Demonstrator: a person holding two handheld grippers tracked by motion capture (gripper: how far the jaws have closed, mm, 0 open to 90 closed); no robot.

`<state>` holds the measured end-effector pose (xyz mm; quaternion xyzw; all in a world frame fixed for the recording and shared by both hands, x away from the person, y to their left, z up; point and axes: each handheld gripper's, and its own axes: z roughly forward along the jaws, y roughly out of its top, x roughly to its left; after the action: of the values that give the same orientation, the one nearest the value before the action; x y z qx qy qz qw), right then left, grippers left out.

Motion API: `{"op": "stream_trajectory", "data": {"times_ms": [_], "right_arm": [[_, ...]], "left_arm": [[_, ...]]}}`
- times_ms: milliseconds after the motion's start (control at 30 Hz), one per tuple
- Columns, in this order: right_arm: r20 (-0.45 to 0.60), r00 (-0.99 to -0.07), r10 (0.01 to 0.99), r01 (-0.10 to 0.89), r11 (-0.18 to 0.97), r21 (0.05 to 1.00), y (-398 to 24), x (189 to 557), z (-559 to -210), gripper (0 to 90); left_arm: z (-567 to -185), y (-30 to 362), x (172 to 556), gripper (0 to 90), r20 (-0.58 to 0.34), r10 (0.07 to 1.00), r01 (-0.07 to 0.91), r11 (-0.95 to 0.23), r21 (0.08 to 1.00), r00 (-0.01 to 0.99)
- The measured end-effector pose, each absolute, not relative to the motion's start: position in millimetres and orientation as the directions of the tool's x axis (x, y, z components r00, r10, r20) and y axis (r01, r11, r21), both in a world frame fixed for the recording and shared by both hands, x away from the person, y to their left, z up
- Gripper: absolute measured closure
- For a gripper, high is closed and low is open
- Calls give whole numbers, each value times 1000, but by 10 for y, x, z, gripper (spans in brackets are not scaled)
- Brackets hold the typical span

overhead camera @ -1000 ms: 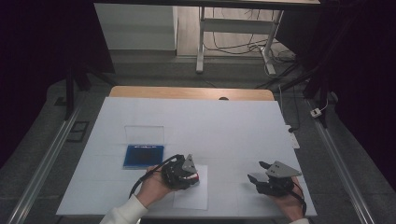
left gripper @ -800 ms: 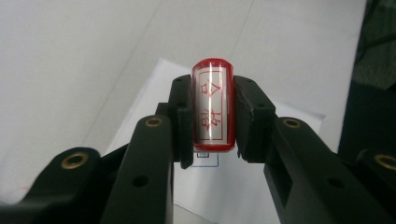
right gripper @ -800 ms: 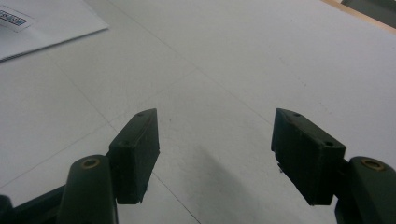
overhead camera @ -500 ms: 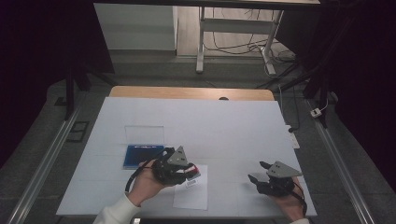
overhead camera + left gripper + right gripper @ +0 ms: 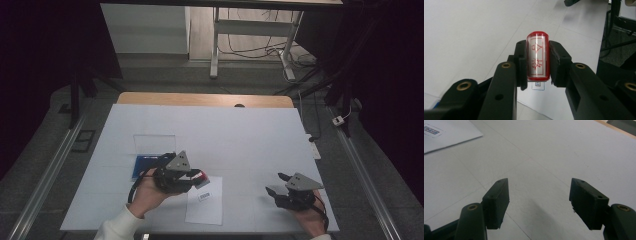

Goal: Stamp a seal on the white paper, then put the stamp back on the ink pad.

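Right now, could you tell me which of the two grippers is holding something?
The left gripper, above the sheet of paper: it grips a red stamp. The right gripper is open, with nothing between its jaws.

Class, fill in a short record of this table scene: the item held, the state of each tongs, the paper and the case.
Held item: red clear-bodied stamp with red characters
Left tongs: shut on the stamp
Right tongs: open, nothing between the jaws
White paper sheet: flat on the white table, small printed label on it
Blue open case: beside the left hand
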<state>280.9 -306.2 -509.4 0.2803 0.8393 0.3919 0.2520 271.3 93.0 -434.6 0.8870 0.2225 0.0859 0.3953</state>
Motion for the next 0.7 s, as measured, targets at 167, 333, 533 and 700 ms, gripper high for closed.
{"op": "stream_trajectory", "data": {"times_ms": [167, 333, 533, 700], "right_arm": [[-200, -714, 671, 273, 531, 802, -3063, 2805, -5092, 317], [-200, -714, 671, 275, 532, 801, -3067, 2811, -5094, 317], [-201, -713, 672, 276, 532, 800, -3065, 2809, -5099, 318], [-201, -713, 671, 276, 533, 800, -3065, 2808, -5099, 318]], "left_arm": [[-4326, 998, 2729, 706, -29, 478, 336, -571, 749, 878], [-4310, 1077, 2757, 706, -32, 494, 346, -559, 754, 869], [-4306, 1190, 2796, 706, -30, 526, 363, -543, 757, 850], [-4315, 1325, 2851, 707, -37, 563, 388, -519, 761, 826]]}}
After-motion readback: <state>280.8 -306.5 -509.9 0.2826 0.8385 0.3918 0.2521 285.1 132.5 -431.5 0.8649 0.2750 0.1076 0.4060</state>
